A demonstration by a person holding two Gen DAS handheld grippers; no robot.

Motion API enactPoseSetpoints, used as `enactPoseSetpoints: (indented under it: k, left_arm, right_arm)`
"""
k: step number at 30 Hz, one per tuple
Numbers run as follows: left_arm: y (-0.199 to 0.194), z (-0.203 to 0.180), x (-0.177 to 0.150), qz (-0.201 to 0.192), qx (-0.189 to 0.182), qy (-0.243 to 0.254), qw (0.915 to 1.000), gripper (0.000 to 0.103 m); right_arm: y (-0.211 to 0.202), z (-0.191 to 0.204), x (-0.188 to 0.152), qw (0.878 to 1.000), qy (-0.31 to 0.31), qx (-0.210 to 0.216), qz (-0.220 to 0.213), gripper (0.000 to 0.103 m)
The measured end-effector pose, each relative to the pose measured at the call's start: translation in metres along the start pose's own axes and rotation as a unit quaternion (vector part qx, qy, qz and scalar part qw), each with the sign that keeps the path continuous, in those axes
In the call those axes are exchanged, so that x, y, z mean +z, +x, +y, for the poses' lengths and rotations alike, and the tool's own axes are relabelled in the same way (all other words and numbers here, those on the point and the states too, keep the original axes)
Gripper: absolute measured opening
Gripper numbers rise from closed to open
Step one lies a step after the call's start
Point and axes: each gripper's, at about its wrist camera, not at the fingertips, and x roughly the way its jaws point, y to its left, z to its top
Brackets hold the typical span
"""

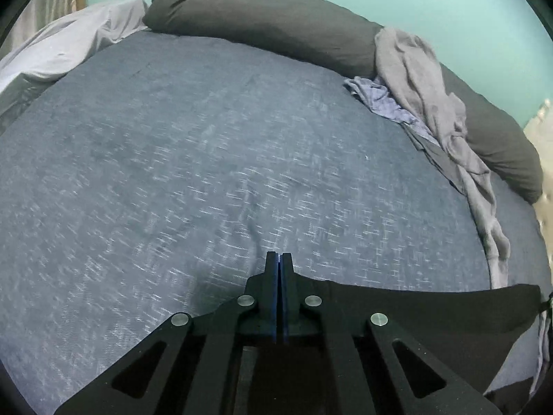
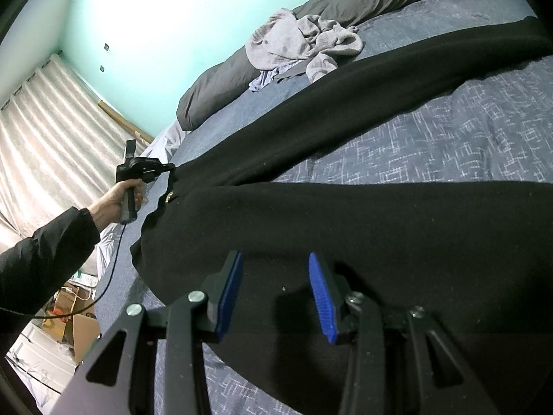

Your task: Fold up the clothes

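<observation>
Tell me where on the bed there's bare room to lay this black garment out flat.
The widest free patch is the blue bedspread, bordered by the dark pillow at the head, the white sheet on one side and the black garment on the other. It is crowded by the pillow's far end, where the grey clothes pile sits.

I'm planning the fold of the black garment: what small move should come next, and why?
Probably close the right tongs on the black garment beneath them. The left tongs look pinched on its far edge, while the right pads stand apart over the cloth, so only one end is held above the blue bedspread.
</observation>
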Motion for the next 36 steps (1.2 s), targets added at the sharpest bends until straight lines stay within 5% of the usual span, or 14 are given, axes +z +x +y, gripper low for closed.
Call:
enactPoseSetpoints:
  k: [7, 12, 19, 29, 36]
  left_arm:
    - [-0.020, 0.016, -0.005, 0.001, 0.002, -0.009, 1.0000, 0.006]
    - [-0.030, 0.004, -0.016, 0.019, -0.011, 0.021, 0.9995, 0.046]
    - [-0.041, -0.038, -0.045, 0.032, -0.014, 0.070, 0.9969, 0.046]
    - [-0.078, -0.101, -0.130, 0.018, -0.078, 0.088, 0.9929, 0.046]
    - [-0.086, -0.132, -0.180, 0.015, -0.085, 0.114, 0.9898, 0.048]
  right_arm:
    - [0.000, 0.002, 0.002, 1.000, 0.000, -0.005, -0.004, 0.040]
    - [-0.004, 0.000, 0.003, 1.000, 0.009, -0.011, -0.014, 0.041]
    - [-0.008, -0.004, 0.005, 0.999, 0.017, -0.015, -0.026, 0.041]
    - [-0.019, -0.014, 0.010, 0.998, 0.041, -0.026, -0.048, 0.043]
    - [-0.023, -0.013, 0.011, 0.997, 0.034, -0.042, -0.053, 0.048]
